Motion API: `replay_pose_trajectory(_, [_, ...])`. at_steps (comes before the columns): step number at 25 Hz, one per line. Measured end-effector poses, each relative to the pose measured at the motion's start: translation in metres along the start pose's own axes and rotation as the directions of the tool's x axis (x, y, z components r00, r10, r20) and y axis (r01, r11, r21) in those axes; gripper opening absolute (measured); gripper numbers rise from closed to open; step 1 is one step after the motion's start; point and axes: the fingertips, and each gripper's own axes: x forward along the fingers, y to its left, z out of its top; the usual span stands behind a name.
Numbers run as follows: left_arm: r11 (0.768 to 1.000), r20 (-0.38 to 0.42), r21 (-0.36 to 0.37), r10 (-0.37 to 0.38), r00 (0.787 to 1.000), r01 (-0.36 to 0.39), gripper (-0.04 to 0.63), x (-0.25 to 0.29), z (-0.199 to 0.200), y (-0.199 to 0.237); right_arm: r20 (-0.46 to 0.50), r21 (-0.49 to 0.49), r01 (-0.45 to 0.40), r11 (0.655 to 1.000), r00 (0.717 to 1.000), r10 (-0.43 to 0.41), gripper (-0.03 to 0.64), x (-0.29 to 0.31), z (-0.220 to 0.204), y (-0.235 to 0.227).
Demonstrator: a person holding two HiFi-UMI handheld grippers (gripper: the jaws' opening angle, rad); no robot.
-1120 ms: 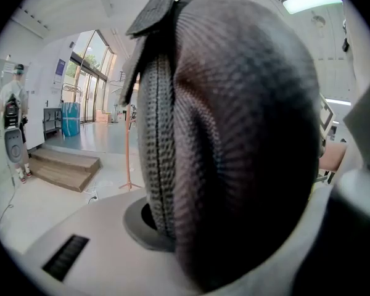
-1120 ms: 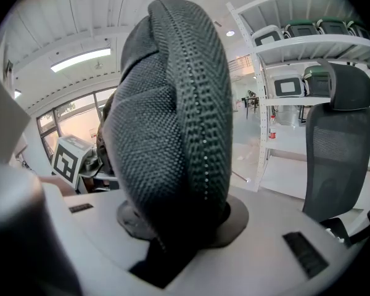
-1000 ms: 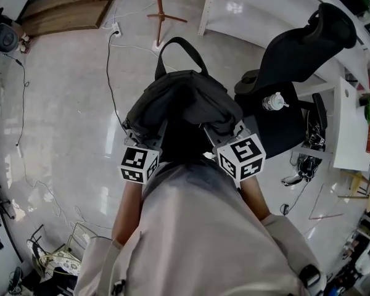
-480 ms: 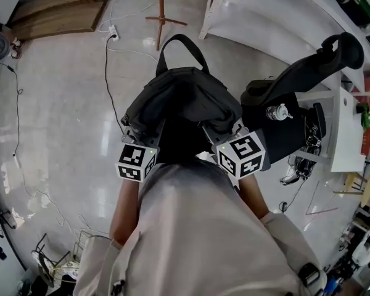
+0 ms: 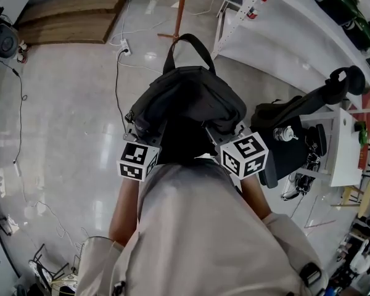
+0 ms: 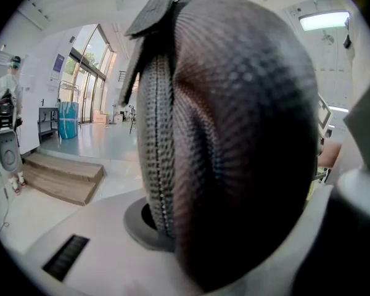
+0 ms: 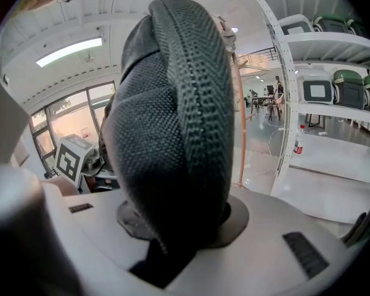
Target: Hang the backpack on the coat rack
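A black backpack (image 5: 188, 100) hangs in front of me, carried between both grippers, its top handle (image 5: 188, 45) pointing ahead. My left gripper (image 5: 137, 130) is shut on the backpack's left side, and the zipped fabric (image 6: 228, 134) fills the left gripper view. My right gripper (image 5: 225, 132) is shut on the right side, where woven fabric (image 7: 172, 134) bulges between the jaws. The coat rack (image 5: 183, 5), a reddish wooden pole on spread feet, stands on the floor straight ahead, beyond the handle. Its pole (image 7: 239, 122) shows behind the backpack in the right gripper view.
A black office chair (image 5: 296, 119) stands close on the right beside a white desk (image 5: 344, 147) and a bottle (image 5: 285, 134). White shelving (image 5: 283, 23) runs along the far right. A wooden platform (image 5: 68, 20), a power strip (image 5: 124, 50) and cables lie left of the rack.
The whole scene has slid toward me: the coat rack is nearer, and the chair has dropped back on the right. Both grippers keep the same hold on the backpack.
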Motion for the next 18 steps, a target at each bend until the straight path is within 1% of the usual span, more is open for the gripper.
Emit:
replay_pose_trajectory(5, [1.000, 0.044, 0.029, 0.007, 0.999, -0.009, 0.114, -0.005, 0.024, 0.039, 0.036, -0.029, 0.013, 0.999, 0.999, -0.012, 0.112, 0.027, 0.034, 0.012])
replay_pose_trajectory(11, [0.997, 0.100, 0.068, 0.015, 0.995, -0.022, 0.114, -0.007, 0.052, 0.065, 0.091, -0.063, 0.030, 0.998, 0.996, -0.024, 0.112, 0.042, 0.067, 0.017])
replay_pose_trajectory(14, [0.997, 0.098, 0.074, 0.013, 0.995, -0.020, 0.114, 0.000, 0.060, 0.071, 0.103, -0.060, 0.044, 0.997, 0.994, -0.038, 0.112, 0.046, 0.075, 0.012])
replay_pose_trajectory(18, [0.996, 0.075, 0.087, 0.009, 0.997, -0.015, 0.114, 0.012, 0.063, 0.083, 0.110, -0.032, 0.051, 0.998, 0.993, -0.047, 0.112, 0.060, 0.079, 0.003])
